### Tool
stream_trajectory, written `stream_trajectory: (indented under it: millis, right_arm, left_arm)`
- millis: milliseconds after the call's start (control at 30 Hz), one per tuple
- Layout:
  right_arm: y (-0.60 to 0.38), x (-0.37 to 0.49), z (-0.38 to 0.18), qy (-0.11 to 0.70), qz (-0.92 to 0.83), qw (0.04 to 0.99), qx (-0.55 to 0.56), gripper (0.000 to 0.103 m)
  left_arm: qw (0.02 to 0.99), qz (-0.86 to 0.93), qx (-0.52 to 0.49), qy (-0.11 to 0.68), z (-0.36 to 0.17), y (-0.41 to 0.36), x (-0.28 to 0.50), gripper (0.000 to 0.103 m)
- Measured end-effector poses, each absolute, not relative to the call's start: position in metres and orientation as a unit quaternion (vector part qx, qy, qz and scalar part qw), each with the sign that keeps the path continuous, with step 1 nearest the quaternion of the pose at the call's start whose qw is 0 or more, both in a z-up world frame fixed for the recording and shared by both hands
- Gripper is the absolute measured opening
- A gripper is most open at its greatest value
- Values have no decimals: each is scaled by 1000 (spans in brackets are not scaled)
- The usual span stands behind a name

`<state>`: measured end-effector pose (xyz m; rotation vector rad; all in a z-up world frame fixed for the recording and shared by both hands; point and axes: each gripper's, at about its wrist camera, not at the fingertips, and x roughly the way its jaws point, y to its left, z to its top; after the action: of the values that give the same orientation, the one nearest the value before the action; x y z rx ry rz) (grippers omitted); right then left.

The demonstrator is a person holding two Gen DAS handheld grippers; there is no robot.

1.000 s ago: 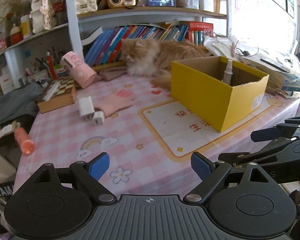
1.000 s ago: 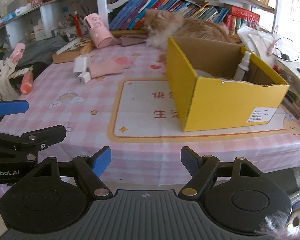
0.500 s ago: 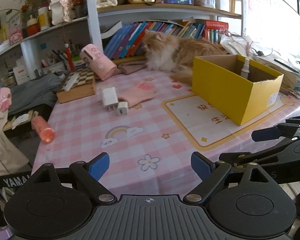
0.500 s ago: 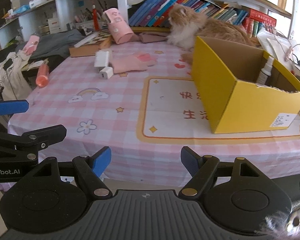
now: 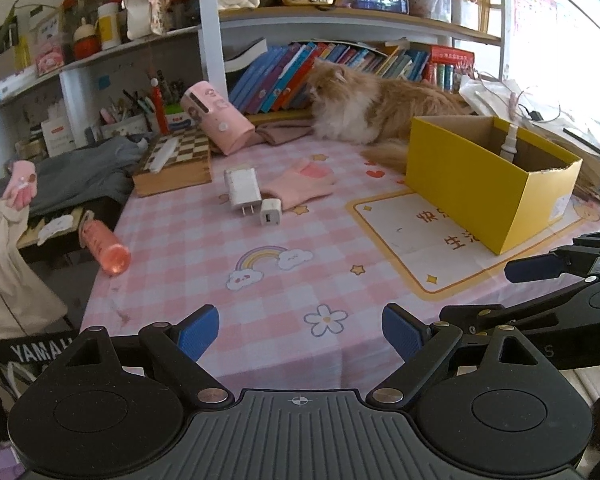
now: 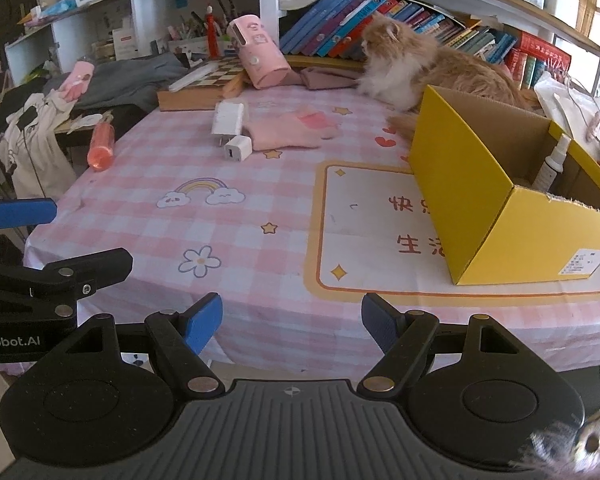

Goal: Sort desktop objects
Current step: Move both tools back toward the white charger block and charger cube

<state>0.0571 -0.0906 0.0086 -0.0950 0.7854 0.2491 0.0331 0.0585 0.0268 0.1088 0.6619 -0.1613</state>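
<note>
Both tongs — left [image 5: 300, 330], right [image 6: 292, 322] — were held apart and empty at the bench edge; the open yellow cardboard box [image 6: 496, 216] was set for sorting.

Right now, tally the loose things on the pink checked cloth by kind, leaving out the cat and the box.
White plug-in chargers: 2
Pink knitted gloves: 1
Orange-pink bottles lying flat: 1
Pink cylindrical cases: 1
Wooden chessboard boxes: 1
Total: 6
</note>
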Motion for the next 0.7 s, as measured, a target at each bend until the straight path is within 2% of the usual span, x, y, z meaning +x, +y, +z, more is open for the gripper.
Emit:
stream_trajectory:
  millis: [700]
  right_arm:
    - [-77,109,-1,389,164,904,-59,75]
  left_arm:
    - [938,-32,38,344,20,71,79,91]
